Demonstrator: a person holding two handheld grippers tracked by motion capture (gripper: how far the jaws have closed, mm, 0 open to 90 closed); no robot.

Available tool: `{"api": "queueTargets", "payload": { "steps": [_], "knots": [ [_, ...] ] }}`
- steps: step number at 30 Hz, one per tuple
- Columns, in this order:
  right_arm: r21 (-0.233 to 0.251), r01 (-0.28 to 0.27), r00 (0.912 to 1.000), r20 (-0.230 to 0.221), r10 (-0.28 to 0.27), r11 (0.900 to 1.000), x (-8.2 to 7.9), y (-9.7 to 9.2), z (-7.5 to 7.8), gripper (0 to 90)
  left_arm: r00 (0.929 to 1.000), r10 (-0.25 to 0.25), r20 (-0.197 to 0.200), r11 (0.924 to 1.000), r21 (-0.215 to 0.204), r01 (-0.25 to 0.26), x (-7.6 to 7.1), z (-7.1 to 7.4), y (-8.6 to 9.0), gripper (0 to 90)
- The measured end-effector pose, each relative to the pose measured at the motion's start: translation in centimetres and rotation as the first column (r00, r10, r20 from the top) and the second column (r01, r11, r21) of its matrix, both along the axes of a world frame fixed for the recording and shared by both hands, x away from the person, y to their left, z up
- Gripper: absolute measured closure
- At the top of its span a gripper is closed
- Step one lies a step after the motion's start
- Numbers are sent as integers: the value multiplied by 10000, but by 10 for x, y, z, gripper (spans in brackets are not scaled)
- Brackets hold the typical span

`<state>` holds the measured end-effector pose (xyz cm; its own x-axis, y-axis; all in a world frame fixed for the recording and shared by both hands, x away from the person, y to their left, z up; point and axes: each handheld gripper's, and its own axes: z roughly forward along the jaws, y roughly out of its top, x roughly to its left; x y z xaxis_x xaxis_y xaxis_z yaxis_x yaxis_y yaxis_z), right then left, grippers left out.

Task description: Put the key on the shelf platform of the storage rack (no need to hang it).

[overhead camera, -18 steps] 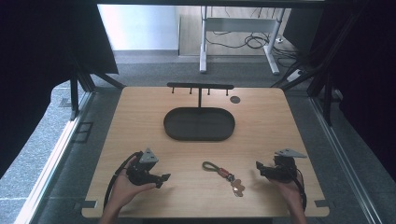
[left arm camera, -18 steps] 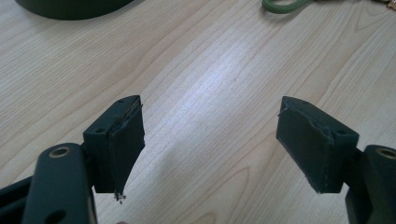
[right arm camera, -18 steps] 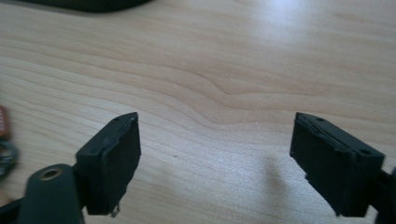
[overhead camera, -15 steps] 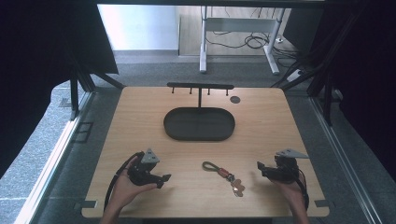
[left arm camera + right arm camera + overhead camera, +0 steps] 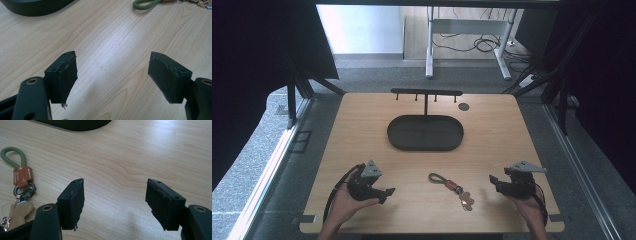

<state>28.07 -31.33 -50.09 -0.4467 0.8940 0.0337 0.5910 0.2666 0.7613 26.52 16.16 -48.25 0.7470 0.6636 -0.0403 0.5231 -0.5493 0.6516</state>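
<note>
A pale wooden table (image 5: 362,130), its grain running in long streaks, carries a dark oval tray (image 5: 425,133) with a smooth raised rim and, behind it, a slim black rack (image 5: 427,93) with short pegs hanging from its bar. Near the front edge a person rests both tools low over the wood: the left gripper (image 5: 384,192) and the right gripper (image 5: 493,179) each stand with jaws spread wide and nothing between the worn black pads (image 5: 68,75). Between the two lies the keyring (image 5: 453,187), well apart from the tray: a green cord loop (image 5: 12,157), a stitched brown leather tab (image 5: 23,176), a dark metal ring and a tan fob. By all appearances the work has not begun; the keyring lies untouched, and picking it up and placing it are yet to come.
</note>
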Motion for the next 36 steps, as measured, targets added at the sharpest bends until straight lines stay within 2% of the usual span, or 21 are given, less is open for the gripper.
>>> {"api": "queueTargets", "payload": {
  "steps": [7, 9, 14, 18, 21, 24, 29, 32, 36],
  "knots": [
    [79, -166, 9998, -123, 167, 9998, -2, -3, 3, 344, 10000, 49, -28, 10000, -17, -49, 1, 0, 0, 241],
    [173, -409, 9991, -137, 411, 9990, -4, -1, 8, 343, 10000, 19, 22, 10000, -18, -19, 0, 2, 0, 241],
    [-3, -764, 9971, -55, 764, 9971, -9, 6, 24, 351, 10000, 61, 56, 10000, -4, -61, 0, 3, 2, 241],
    [-709, -1045, 9941, -375, 1020, 9920, -6, 12, 31, 351, 9999, 139, 22, 9999, -38, -139, 0, 3, 3, 241],
    [-898, -1350, 9900, -524, 1307, 9868, -5, 18, 39, 353, 10000, 81, 46, 10000, -39, -81, 0, 4, 3, 240],
    [-858, -1586, 9867, -511, 1546, 9836, -3, 25, 50, 352, 10000, 25, 73, 9999, -98, -24, -1, 5, 3, 241],
    [-996, -2295, 9718, -785, 2223, 9682, 0, 41, 61, 378, 10000, -12, 32, 9999, -167, 12, 0, 5, 5, 240],
    [-1288, -2845, 9569, -978, 2733, 9500, 2, 53, 66, 392, 9999, 75, 87, 9997, -242, -73, 0, 7, 7, 241],
    [-1394, -3218, 9434, -1313, 3046, 9365, 6, 65, 69, 405, 9999, 74, 83, 9998, -204, -73, -1, 7, 6, 241]
  ]
}}
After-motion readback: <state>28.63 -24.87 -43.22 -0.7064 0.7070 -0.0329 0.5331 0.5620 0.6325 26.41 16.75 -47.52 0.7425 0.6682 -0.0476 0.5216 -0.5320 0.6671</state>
